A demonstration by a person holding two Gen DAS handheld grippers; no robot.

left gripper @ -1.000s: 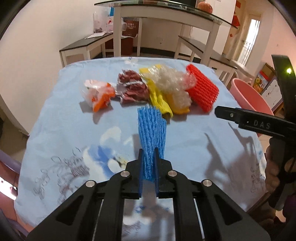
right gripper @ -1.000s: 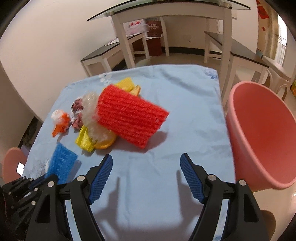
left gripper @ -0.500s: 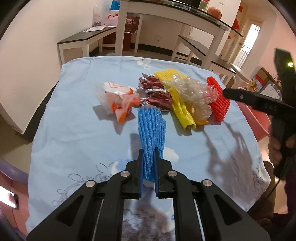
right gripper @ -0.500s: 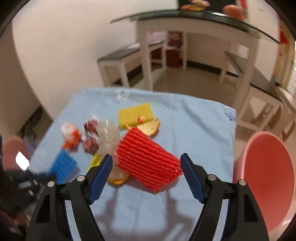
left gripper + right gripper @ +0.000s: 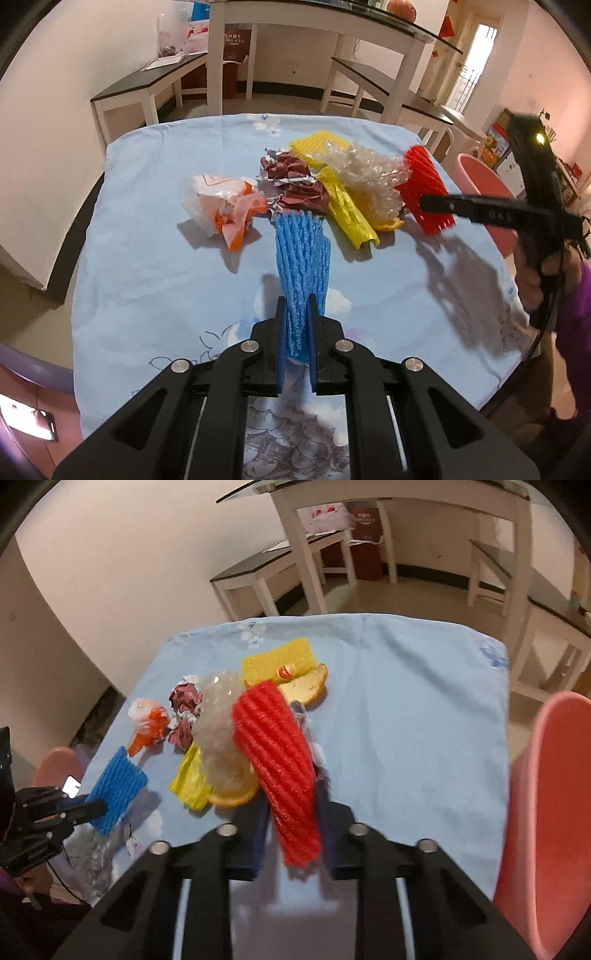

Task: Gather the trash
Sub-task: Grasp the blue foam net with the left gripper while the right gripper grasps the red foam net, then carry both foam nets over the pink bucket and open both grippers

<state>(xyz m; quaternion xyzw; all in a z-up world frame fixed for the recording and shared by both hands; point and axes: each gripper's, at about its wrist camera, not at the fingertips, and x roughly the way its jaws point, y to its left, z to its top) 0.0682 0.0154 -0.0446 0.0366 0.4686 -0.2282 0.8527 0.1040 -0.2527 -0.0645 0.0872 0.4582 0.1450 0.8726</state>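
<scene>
Left gripper (image 5: 297, 325) pinches a blue ribbed foam fruit net (image 5: 302, 254), lifted over the light blue patterned tablecloth (image 5: 147, 258). Right gripper (image 5: 291, 834) jaws closing around a red ribbed foam fruit net (image 5: 280, 757); motion blur, contact with the pads unclear. On the cloth beside it: clear bubble wrap (image 5: 218, 723), yellow plastic bag (image 5: 190, 779), orange peel (image 5: 303, 688). Pink plastic bin (image 5: 546, 812) sits right of the table.

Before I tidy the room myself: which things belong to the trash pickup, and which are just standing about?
Trash job:
blue foam net
red foam net
yellow foam net
bubble wrap
yellow bag
crumpled wrappers
pink bin

Just about:
glass-topped table
bench
</scene>
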